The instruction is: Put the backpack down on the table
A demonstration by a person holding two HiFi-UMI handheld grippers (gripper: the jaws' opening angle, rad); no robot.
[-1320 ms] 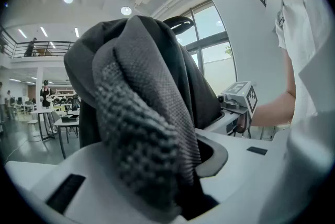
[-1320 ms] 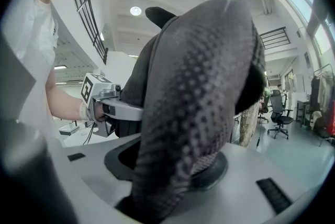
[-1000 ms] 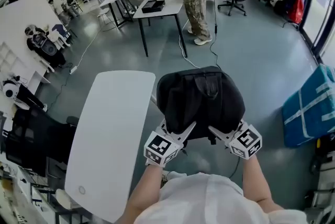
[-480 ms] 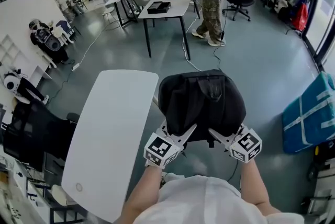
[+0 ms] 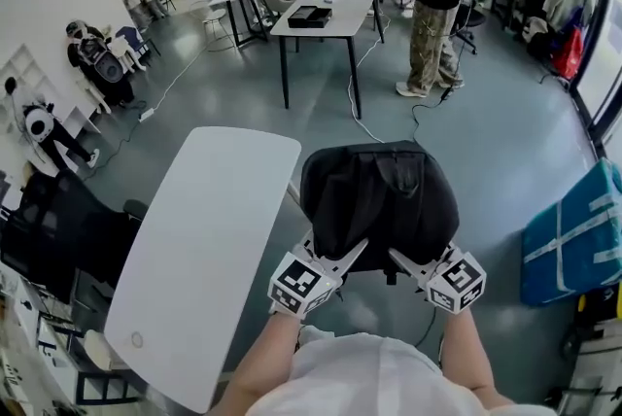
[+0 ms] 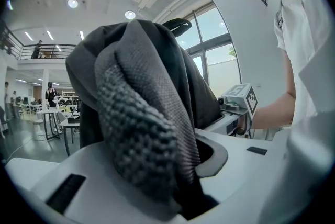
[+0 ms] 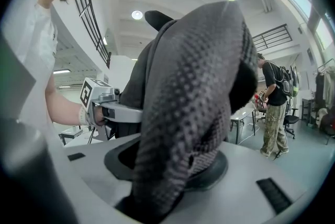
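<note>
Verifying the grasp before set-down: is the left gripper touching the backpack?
Touching. In the left gripper view, the left gripper has its jaws clamped on the grey mesh strap of the backpack, with fabric pressed between them.

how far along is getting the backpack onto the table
Done: the left hand-held gripper and right hand-held gripper are both shut on padded fabric of the backpack. In hand: it hangs off the floor, right of the white table. Left: carry it over the tabletop, set it down, release.

Right tool (image 7: 166,168) clamps backpack (image 7: 193,76) mesh padding; left tool (image 7: 107,107) against its left side.
</note>
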